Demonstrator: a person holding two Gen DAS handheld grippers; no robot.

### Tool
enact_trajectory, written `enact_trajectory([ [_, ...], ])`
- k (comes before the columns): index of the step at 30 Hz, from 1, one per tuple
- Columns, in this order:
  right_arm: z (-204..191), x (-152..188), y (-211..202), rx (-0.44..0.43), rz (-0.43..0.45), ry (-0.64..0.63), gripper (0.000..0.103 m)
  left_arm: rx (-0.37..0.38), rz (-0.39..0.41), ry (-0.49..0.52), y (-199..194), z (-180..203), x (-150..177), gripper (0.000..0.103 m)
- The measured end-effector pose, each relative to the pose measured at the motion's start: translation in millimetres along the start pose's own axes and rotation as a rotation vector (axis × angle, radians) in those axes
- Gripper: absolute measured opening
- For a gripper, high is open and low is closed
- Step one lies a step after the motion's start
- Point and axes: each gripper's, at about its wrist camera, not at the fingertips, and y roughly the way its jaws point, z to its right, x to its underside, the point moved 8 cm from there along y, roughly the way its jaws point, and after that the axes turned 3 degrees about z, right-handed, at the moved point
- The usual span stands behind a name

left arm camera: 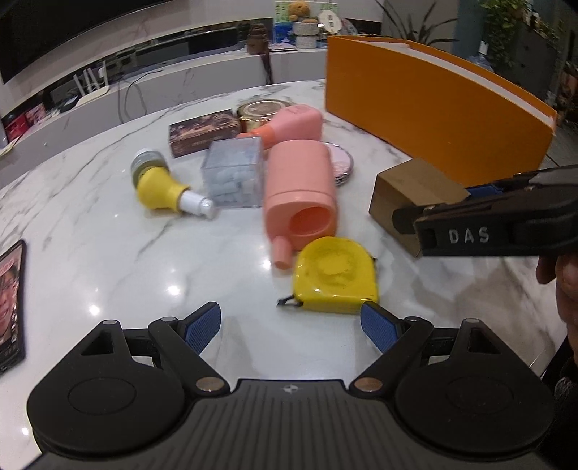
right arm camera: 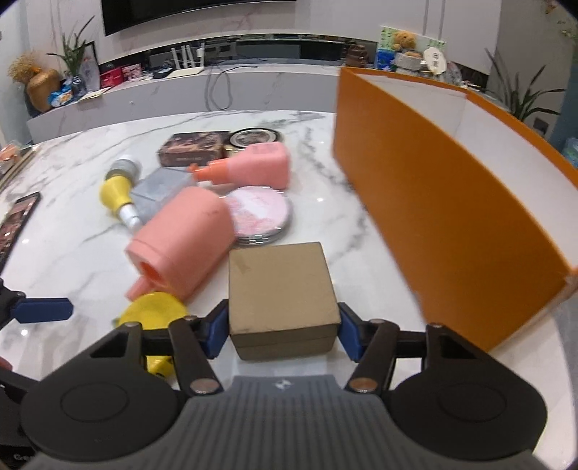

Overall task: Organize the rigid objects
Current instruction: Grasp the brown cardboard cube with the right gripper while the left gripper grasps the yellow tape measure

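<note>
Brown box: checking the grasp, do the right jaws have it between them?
Yes, the brown box sits between the right gripper's blue pads, which press its two sides.

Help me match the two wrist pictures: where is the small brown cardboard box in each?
Left wrist view: cardboard box at right of centre, partly behind the right gripper.
Right wrist view: lower centre, between the right gripper's blue pads.
Shared landmark: the orange box, behind and right of it.

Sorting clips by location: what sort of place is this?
Probably a home living room: a marble table, a wall-mounted TV over a long media shelf, and a teddy bear with houseplants behind.
</note>
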Motion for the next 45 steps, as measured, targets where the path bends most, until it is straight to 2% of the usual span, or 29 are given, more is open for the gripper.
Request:
enact_trajectory([
  [7, 34.5, 5.7, -6.3, 0.03, 0.001, 0.075, 0.061, 0.026, 0.027, 0.043, 7.6, 20.7, -8.7, 0.102],
  [14, 48.7, 9.1, -7.8, 0.033, 0.008, 0.108, 0.061, 0.054, 0.04, 0.006, 7.5, 30.6, -13.0, 0.102],
  [19, 50.0, 12.0, -4.3, 0.024, 0.001, 0.109, 0.061, 0.025, 0.045, 0.011, 16.7, 35.0, -15.8, 0.102],
  [21, 50.7, 13.1, -3.2, 0.019, 0.001, 0.111, 0.061, 0.018, 0.045, 0.007, 20.3, 37.4, -15.5, 0.094],
  [28, 50.8, 14.3, 0.6, 0.01, 0.018, 0.093, 0.061, 0.013, 0.064, -0.019, 22.3, 38.9, -16.6, 0.089],
  [31, 49.4, 12.0, 1.5, 0.016, 0.034, 0.076, 0.061, 0.013, 0.07, -0.029, 20.5, 37.5, -15.9, 0.079],
  [32, 49.6, 11.5, 2.1, 0.02, 0.036, 0.074, 0.062, 0.012, 0.073, -0.031, 19.5, 36.8, -15.7, 0.073],
  [45, 53.4, 13.1, 5.0, 0.031, 0.045, 0.057, 0.059, 0.056, 0.084, -0.016, 7.8, 41.4, -13.2, 0.066],
])
